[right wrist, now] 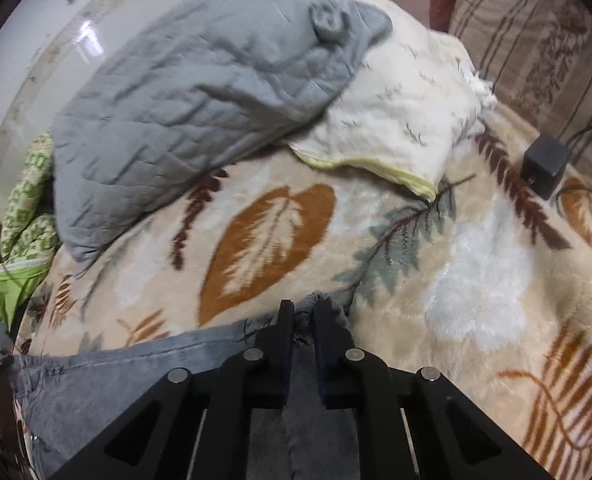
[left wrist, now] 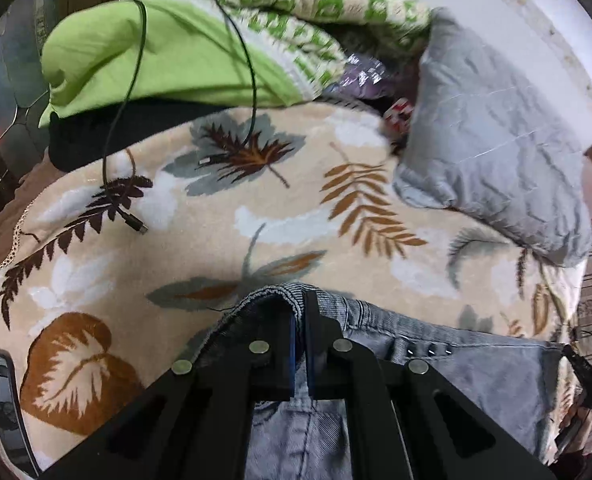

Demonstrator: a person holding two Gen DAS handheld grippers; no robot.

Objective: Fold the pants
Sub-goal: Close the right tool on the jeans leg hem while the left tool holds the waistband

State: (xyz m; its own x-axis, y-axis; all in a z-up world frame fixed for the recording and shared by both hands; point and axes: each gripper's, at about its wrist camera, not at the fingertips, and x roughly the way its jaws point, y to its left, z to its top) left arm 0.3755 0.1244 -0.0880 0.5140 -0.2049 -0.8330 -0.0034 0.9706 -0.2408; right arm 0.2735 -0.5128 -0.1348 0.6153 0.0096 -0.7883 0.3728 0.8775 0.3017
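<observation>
While the faded grey-blue denim pants (left wrist: pixel 436 344) hang pinched at two points along one edge, the thing that matters is that this edge runs crosswise between the two grippers, above the beige fleece bed blanket printed with brown and grey leaves (left wrist: pixel 223 216).

Farthest left on the bed, a thin black cable with a plug end (left wrist: pixel 133 222) trails down from a lime-green cloth bundle (left wrist: pixel 143 52), well apart from the pants. The left gripper (left wrist: pixel 300 320) has its jaws drawn nearly together on the ribbed top hem of the denim, which curls over the fingertips. From there the band stretches away to the right, past a row of small metal studs (left wrist: pixel 428 350), towards the other hand.

A quilted grey pillow (right wrist: pixel 199 92) lies at the head of the bed, beyond the pants and clear of them. The right gripper (right wrist: pixel 304 316) is likewise narrowed onto a bunched corner of the same cloth, and in its view the denim runs off to the left, so each arm holds its own end. A small dark charger block (right wrist: pixel 546 164) sits far right on the blanket.

With the held edge lying side to side and the rest of the garment below both cameras, out of view, I judge the coming move depends on both ends travelling together and level, forward over open blanket.
</observation>
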